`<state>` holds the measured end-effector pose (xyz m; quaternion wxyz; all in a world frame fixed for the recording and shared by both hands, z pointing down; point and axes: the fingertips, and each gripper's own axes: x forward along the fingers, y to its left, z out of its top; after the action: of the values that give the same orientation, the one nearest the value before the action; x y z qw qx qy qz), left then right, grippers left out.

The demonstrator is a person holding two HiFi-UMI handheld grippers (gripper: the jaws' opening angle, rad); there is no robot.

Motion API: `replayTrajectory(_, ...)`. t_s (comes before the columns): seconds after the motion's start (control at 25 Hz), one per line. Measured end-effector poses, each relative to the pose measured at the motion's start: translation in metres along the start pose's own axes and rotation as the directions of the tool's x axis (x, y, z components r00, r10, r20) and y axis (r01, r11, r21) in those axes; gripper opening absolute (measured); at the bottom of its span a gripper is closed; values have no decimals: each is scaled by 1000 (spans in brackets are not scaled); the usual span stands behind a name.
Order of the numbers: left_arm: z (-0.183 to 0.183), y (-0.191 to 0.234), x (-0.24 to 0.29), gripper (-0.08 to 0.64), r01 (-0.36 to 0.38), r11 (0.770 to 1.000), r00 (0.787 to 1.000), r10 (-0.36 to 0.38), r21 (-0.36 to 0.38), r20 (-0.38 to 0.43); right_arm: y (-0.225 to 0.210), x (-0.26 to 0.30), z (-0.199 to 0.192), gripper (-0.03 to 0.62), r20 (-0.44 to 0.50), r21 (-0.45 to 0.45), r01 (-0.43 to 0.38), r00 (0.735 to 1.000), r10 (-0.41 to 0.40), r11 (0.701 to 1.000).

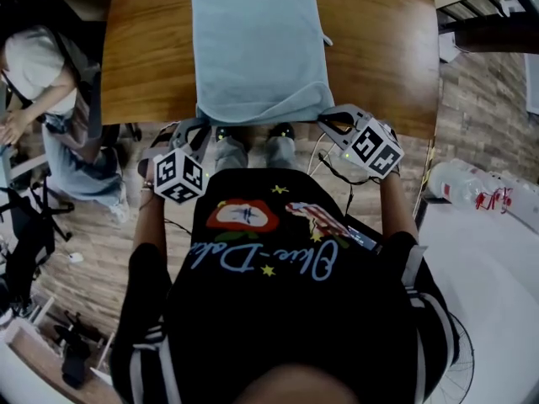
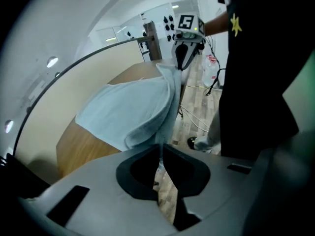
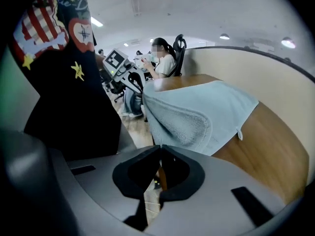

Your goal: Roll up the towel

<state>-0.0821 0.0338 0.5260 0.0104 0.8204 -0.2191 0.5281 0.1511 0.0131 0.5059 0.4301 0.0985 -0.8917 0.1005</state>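
Observation:
A light blue towel lies lengthwise on the wooden table, its near end reaching the table's front edge. My left gripper is at the towel's near left corner and my right gripper at the near right corner. In the left gripper view the jaws are shut on the towel corner, which curls up off the table; the right gripper holds the far corner. In the right gripper view the jaws pinch the folded-up towel edge, with the left gripper beyond.
The table's front edge is right below both grippers, with my shoes and the wood floor beneath. A seated person is at the left. Plastic bottles and a white surface are at the right.

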Motion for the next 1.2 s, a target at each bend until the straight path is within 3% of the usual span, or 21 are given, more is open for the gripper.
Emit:
replayTrajectory(0.12, -2, -5, -11, 26, 95, 995, 995, -95, -17, 12, 9, -8, 6, 11, 45, 80, -71, 997, 68, 994)
replayTrajectory(0.24, -1, 4, -19, 26, 153, 987, 988, -152, -42, 29, 5, -14, 16, 11, 95, 142, -100, 992, 87, 985)
replayTrajectory(0.48, 5, 32, -21, 26, 210, 973, 976, -204, -94, 69, -20, -19, 33, 11, 185, 231, -115, 980, 72, 966)
replayTrajectory(0.64, 8, 49, -16, 26, 234, 964, 971, -226, -127, 73, -41, -18, 41, 11, 192, 254, -75, 981, 26, 964)
replayTrajectory(0.88, 7, 73, 4, 27, 231, 963, 973, -228, -135, 42, -75, 2, 44, 11, 111, 211, 35, 992, -60, 977)
replayTrajectory(1.2, 9, 100, 37, 28, 101, 988, 995, -102, -115, -1, -105, 26, 34, 12, 7, 135, 178, 984, -181, 975)
